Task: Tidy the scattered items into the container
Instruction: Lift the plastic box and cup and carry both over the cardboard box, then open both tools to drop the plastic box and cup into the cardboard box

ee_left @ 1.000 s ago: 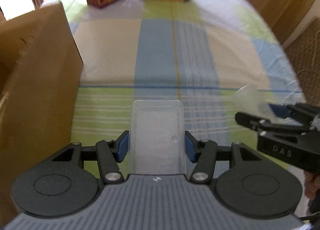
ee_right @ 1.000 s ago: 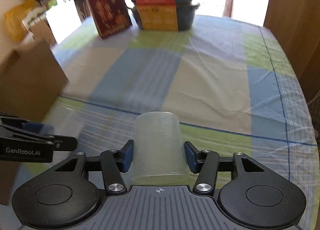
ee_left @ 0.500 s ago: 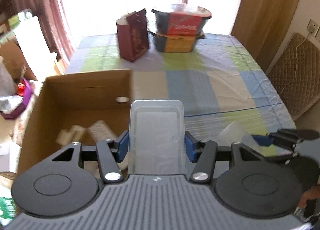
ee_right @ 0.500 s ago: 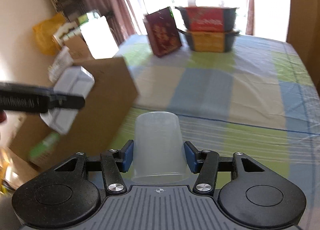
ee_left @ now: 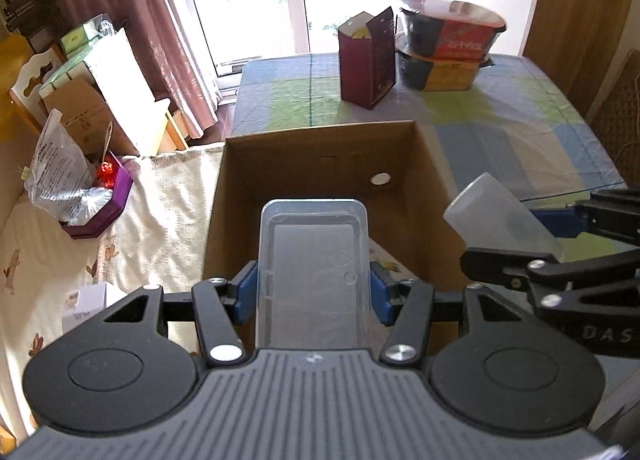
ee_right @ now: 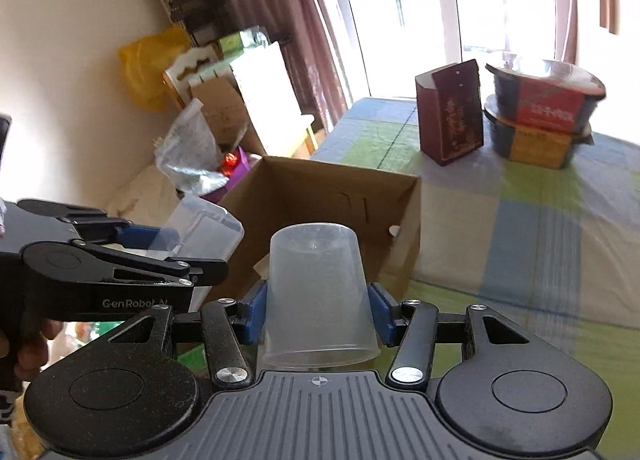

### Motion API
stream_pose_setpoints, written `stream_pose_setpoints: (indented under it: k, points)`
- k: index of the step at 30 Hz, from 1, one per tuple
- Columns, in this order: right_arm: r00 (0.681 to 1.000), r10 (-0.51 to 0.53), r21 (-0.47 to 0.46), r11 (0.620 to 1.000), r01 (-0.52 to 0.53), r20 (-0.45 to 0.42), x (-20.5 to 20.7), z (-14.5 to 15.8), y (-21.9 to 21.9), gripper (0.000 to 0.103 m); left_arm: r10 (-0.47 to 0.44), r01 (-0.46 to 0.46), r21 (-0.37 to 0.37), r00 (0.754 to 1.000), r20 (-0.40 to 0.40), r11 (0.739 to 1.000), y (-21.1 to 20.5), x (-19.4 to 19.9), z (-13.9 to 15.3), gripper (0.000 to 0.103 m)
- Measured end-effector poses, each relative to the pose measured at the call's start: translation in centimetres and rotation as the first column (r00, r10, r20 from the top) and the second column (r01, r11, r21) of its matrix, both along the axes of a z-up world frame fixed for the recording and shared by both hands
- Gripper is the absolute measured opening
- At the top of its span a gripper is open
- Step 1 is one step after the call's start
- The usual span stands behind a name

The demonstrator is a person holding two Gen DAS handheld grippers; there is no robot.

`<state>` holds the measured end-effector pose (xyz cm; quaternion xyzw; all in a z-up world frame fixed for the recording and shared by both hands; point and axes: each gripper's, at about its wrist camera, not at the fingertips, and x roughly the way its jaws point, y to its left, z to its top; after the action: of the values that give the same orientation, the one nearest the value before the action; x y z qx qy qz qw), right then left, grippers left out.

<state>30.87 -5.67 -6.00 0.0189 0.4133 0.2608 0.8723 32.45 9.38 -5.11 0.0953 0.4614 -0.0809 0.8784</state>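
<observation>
My left gripper (ee_left: 313,296) is shut on a clear rectangular plastic tub (ee_left: 314,260) and holds it above the open cardboard box (ee_left: 320,148). A translucent plastic cup (ee_right: 318,292), bottom end forward, is clamped in my right gripper (ee_right: 318,318), which is shut on it. In the left wrist view that cup (ee_left: 502,212) hangs over the box's right wall. The right wrist view shows the tub (ee_right: 200,232) to the left of the cardboard box (ee_right: 340,196). Some flat packets lie on the box floor, mostly hidden.
The box stands at the left end of a table with a checked cloth (ee_left: 500,128). At the far end are a dark red paper bag (ee_left: 368,64) and two stacked black bowls (ee_left: 448,48). Left of the table lies clutter: a purple tray (ee_left: 100,196) and cardboard.
Both grippers have risen and swung left from low over the cloth to above the box. The tub and cup stay clamped in them.
</observation>
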Motion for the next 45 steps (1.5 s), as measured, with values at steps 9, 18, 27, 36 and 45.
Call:
stream_pose_setpoints:
  k: [9, 18, 27, 36, 45]
  points:
    - [1.000, 0.031, -0.110, 0.993, -0.031, -0.003, 5.5, -3.1, 3.2, 0.055, -0.040, 0.039, -0.022, 0.998, -0.055, 0.999, 2.1, 5.4, -2.9, 0.052]
    - [0.991, 0.135, -0.189, 0.974, -0.129, 0.024, 8.4, -5.7, 4.6, 0.055, -0.045, 0.044, -0.015, 0.994, -0.096, 0.999, 2.7, 9.7, -6.4, 0.052]
    - [0.978, 0.200, -0.286, 0.942, -0.177, 0.056, 9.1, -7.5, 5.3, 0.055, -0.081, 0.082, 0.001, 0.991, -0.105, 0.997, 1.4, 10.9, -8.0, 0.052]
    - [0.977, 0.207, -0.292, 0.939, -0.182, 0.058, 9.3, -7.9, 5.3, 0.055, -0.091, 0.093, 0.014, 0.992, -0.092, 0.996, 0.9, 11.3, -8.1, 0.052]
    - [0.971, 0.219, -0.325, 0.929, -0.179, 0.093, 9.2, -8.0, 5.8, 0.056, -0.059, 0.063, 0.047, 0.995, -0.084, 0.997, 0.8, 12.0, -8.4, 0.058]
